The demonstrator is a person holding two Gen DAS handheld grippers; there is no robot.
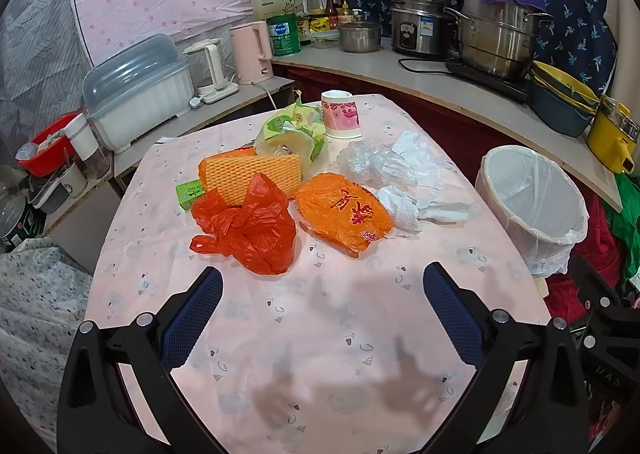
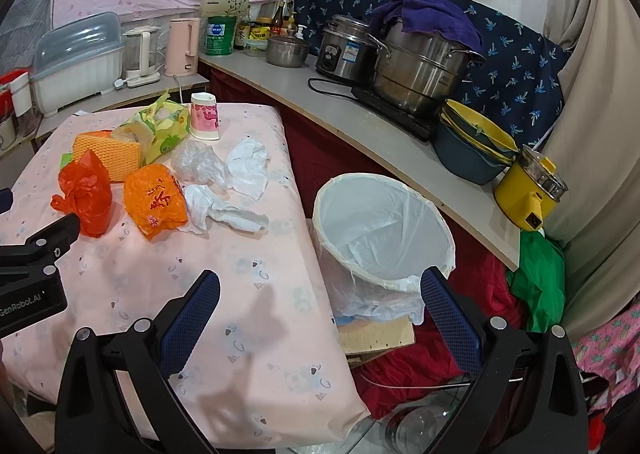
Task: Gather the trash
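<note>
Both tongs, left tongs and right tongs, gape empty; crumpled red bag lies glossy on the table.

Your left camera looks forward and down along its hand-held gripper from the near edge of the counter, facing the trash pile squarely, with the bin at the right edge. Your right camera sits further right, above the counter's right edge, looking along its own hand-held gripper with the bin near centre. Both views share the red bag, orange bag, tissues and the back shelf. The right view catches the left hand-held gripper at its left edge.
</note>
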